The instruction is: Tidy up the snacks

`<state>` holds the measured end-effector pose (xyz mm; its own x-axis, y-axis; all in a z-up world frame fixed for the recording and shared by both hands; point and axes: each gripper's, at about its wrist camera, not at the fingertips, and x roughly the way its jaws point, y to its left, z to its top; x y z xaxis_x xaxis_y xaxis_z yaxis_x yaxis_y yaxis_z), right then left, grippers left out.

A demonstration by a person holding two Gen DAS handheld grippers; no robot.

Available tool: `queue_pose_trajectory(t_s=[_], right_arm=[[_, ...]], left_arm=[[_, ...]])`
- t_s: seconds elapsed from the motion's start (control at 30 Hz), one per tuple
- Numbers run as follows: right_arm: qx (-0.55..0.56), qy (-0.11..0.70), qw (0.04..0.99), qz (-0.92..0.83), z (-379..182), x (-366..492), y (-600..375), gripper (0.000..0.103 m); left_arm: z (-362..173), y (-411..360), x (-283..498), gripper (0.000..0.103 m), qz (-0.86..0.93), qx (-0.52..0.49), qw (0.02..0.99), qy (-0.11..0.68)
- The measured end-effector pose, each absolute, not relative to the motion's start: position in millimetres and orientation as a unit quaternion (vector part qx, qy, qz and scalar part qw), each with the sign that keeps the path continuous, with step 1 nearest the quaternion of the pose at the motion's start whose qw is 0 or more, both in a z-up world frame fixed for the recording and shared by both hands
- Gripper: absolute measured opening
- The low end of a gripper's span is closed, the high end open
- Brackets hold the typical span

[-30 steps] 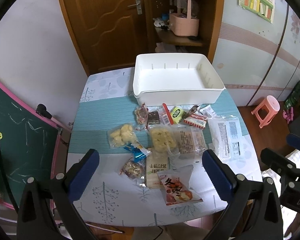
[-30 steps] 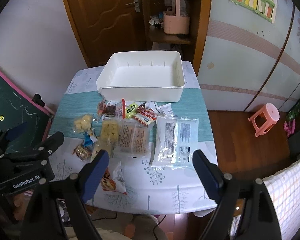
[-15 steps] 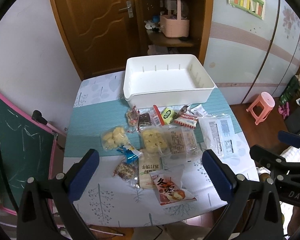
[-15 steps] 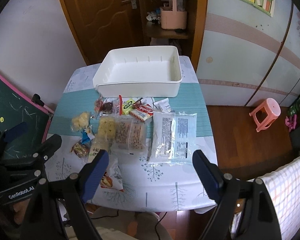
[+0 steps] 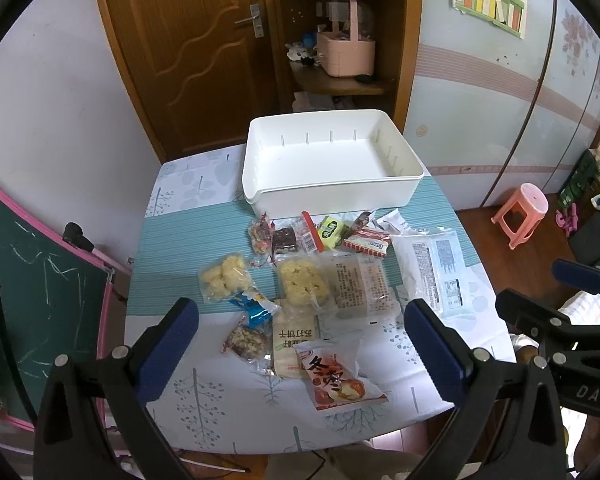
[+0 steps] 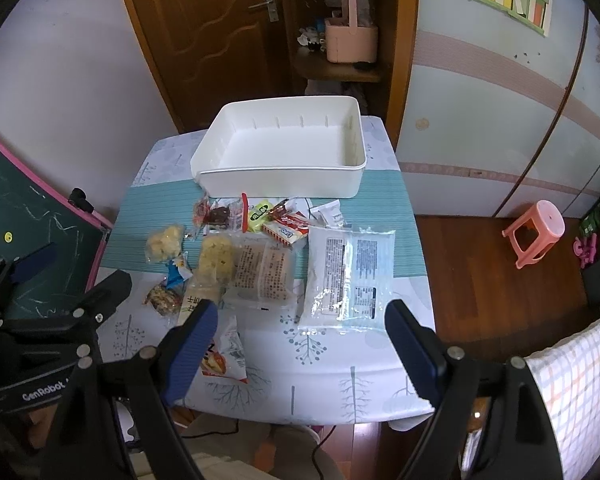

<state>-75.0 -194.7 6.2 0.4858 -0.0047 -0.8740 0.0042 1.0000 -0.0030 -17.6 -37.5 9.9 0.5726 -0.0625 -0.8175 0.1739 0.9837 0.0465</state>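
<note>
White bin (image 5: pixel 400 178), snacks (image 5: pixel 320 280) outside

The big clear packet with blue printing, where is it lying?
In both views the big clear packet with blue printing lies flat at the pile's right end, before the white plastic tub's right corner.

The left gripper (image 5: pixel 300 344), a black-framed two-finger tool with blue pads, fills the lower part of the left wrist view, its jaws spread wide with nothing between the pads. It points steeply downward. The right gripper (image 6: pixel 296 344), of the same black and blue build, sits at the bottom of the right wrist view, jaws equally wide and holding nothing, tilted steeply down as well. Each gripper shows at the other view's lower edge.
</note>
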Motion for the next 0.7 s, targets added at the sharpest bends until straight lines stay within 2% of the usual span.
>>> queue_pose_trajectory(t_s=[0.7], right_arm=[[-0.018, 0.522, 0.852, 0.020, -3.4, -69.8, -179.2, 0.086]], left_arm=[[-10.6, -17.0, -3.0, 0.102, -0.064, 0.035, 0.864, 0.497]])
